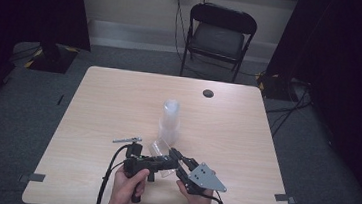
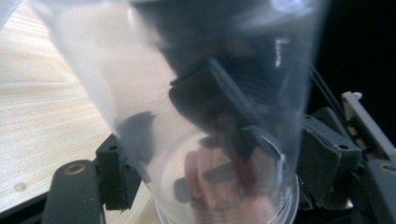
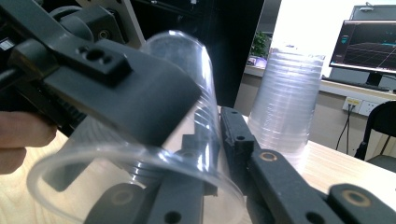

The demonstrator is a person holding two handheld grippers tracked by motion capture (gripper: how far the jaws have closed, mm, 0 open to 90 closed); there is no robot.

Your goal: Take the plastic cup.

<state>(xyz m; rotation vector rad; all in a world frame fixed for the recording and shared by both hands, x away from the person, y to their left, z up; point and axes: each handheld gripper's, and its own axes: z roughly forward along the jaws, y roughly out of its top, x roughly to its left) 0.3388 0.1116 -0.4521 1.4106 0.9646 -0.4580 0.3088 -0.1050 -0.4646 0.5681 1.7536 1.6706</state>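
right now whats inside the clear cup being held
One black finger of the left hand-held gripper reaches inside the clear cup. No liquid or other contents show through its wall. The cup's base is covered by the jaws, so that part cannot be judged.

Clear cup (image 3: 140, 154) on its side between black jaws, cup stack (image 3: 287, 102) behind

My left black two-jaw gripper (image 1: 171, 156) and right black two-jaw gripper (image 1: 176, 157) meet low before me, jaws both clamped on something.

Cup stack (image 1: 170, 120) behind lying cup (image 1: 160, 147)
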